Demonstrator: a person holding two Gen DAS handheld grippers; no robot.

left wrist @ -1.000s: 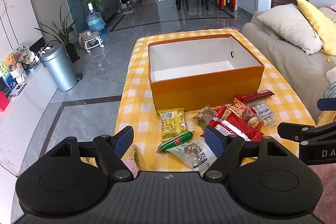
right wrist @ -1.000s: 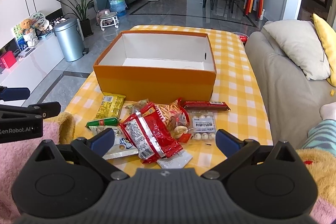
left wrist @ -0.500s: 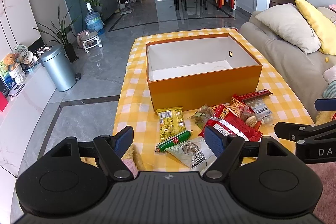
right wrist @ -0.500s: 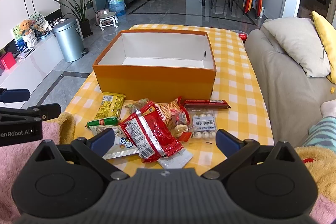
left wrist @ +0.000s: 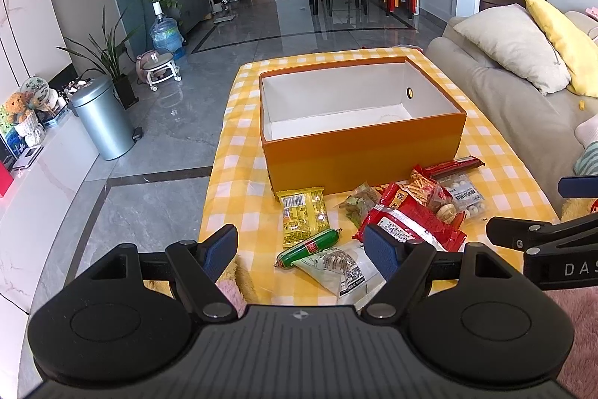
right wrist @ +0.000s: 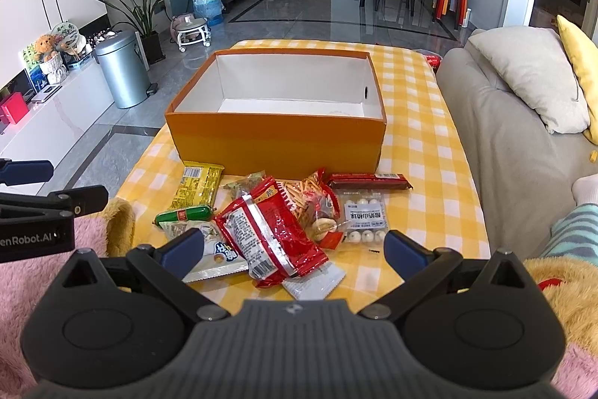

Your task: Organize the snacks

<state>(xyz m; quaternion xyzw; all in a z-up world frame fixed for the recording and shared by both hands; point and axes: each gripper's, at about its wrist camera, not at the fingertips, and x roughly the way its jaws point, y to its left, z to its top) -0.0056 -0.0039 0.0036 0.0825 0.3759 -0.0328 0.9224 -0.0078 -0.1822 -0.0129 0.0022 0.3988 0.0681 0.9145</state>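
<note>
Item: open orange cardboard box with white interior (right wrist: 276, 133), standing mid-table on a yellow-and-white checked tablecloth (right wrist: 422, 152). Contents: none visible; the white floor shows bare

Item: snack pile, lying on the cloth just in front of the box's near wall, all of it outside the box
- large red foil bag with silver back label (right wrist: 269, 230), topmost in the heap
- yellow flat packet with barcode (left wrist: 303, 215), at the left of the pile
- green plastic-cased sausage with red band (left wrist: 308, 247), just beside the yellow packet
- white crinkled pouch with printed text (left wrist: 336, 266), nearest the left gripper
- clear packet of round white sweets with a white label (right wrist: 364, 215), label in Chinese characters, too small to read
- long dark red wrapped bar (right wrist: 370, 180), touching the box's near wall or very close; which cannot be told
- clear bag of thin orange sticks (right wrist: 302, 193), half under the red bag

Item: left gripper (left wrist: 301, 249), blue-padded jaws spread wide, holding nothing, poised over the sausage and white pouch

Item: right gripper (right wrist: 293, 249), jaws spread wider, empty, framing the red foil bag

Legible writing: "DAS" on the right gripper's body seen from the left view; "enRobot.AI" on the left gripper's body seen from the right view

Progress, as judged: not begun; every snack is left to be moved into the box
</note>
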